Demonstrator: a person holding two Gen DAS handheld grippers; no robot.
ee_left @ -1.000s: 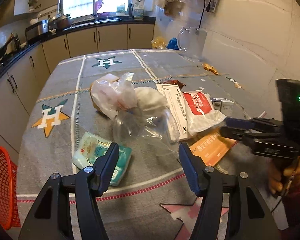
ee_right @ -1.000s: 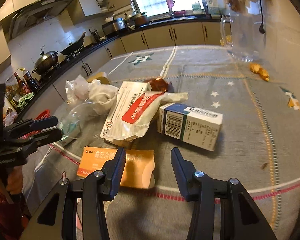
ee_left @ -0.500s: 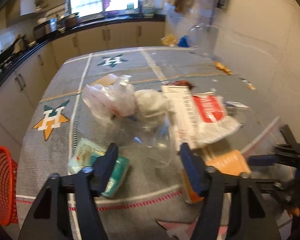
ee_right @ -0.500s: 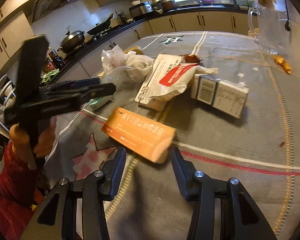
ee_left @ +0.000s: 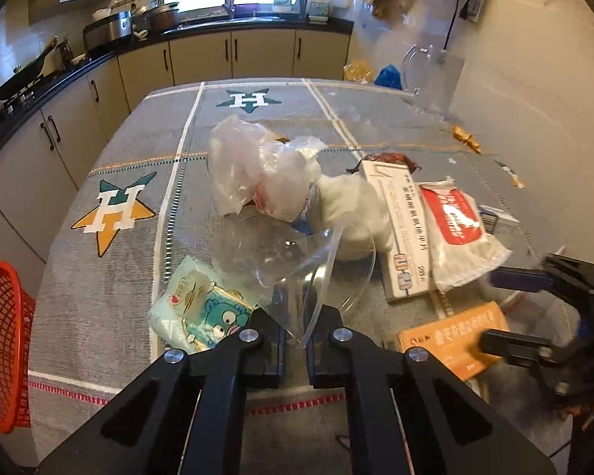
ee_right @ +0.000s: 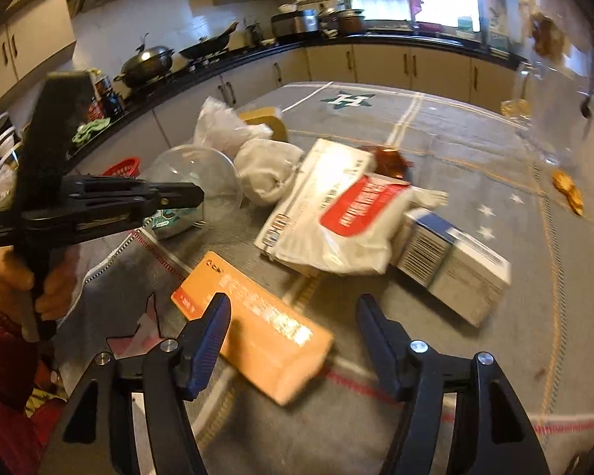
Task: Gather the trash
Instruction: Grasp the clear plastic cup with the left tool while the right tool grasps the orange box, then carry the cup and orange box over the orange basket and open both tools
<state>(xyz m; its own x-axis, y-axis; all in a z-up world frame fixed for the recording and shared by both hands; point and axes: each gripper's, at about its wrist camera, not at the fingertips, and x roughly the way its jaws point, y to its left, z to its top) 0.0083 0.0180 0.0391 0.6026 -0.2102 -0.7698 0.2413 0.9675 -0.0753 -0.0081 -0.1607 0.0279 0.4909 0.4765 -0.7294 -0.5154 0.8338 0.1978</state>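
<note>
Trash lies heaped on the grey star-patterned tablecloth [ee_left: 138, 277]. My left gripper [ee_left: 297, 330] is shut on the rim of a clear plastic lid [ee_left: 289, 253], which tilts up from the cloth; the right wrist view shows it [ee_right: 196, 196] pinching that lid [ee_right: 194, 170]. My right gripper [ee_right: 293, 308] hangs low over an orange carton [ee_right: 265, 332]. Its jaws are opening, and the carton lies between them with neither pad pressing on it. Behind the carton sit a white-and-red pouch [ee_right: 352, 213] and a white-blue box [ee_right: 451, 261].
A teal tissue packet [ee_left: 202, 308], a crumpled clear bag [ee_left: 253, 166] and a white wad [ee_left: 352, 206] lie by the lid. A red mesh basket [ee_left: 0, 340] stands off the table's left edge. A glass jug [ee_left: 427, 75] is at the far right by the wall.
My left jaws have closed on the clear lid's rim and lifted its near edge. My right jaws have spread wider over the orange carton.
</note>
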